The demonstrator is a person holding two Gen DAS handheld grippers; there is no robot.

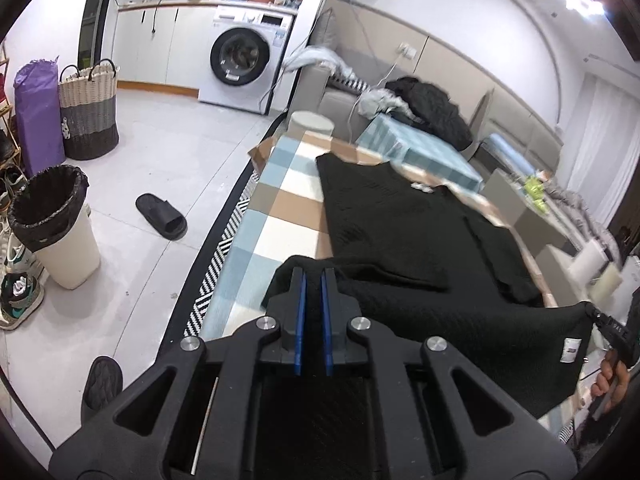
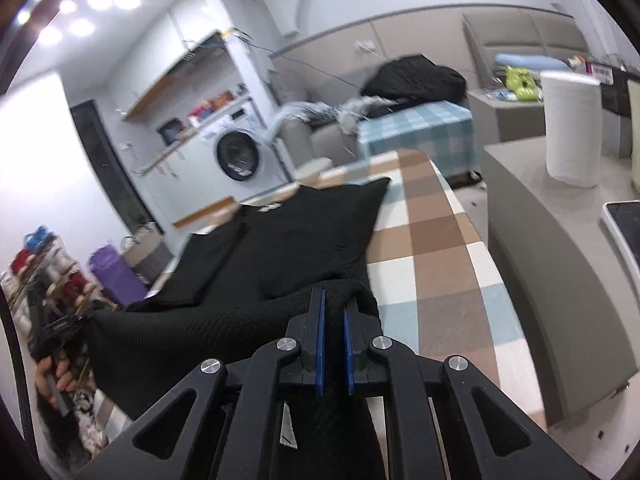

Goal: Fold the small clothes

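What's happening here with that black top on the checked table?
A person is folding a black garment on the checked tablecloth. The left gripper and the right gripper each pinch one bottom corner, lifting the hem off the table. The upper part lies flat.

A black knit garment [image 1: 400, 224] lies spread on the checked cloth [image 1: 280, 200], its near hem lifted and stretched taut.

Two close wrist views, shared garment [image 1: 400, 232]
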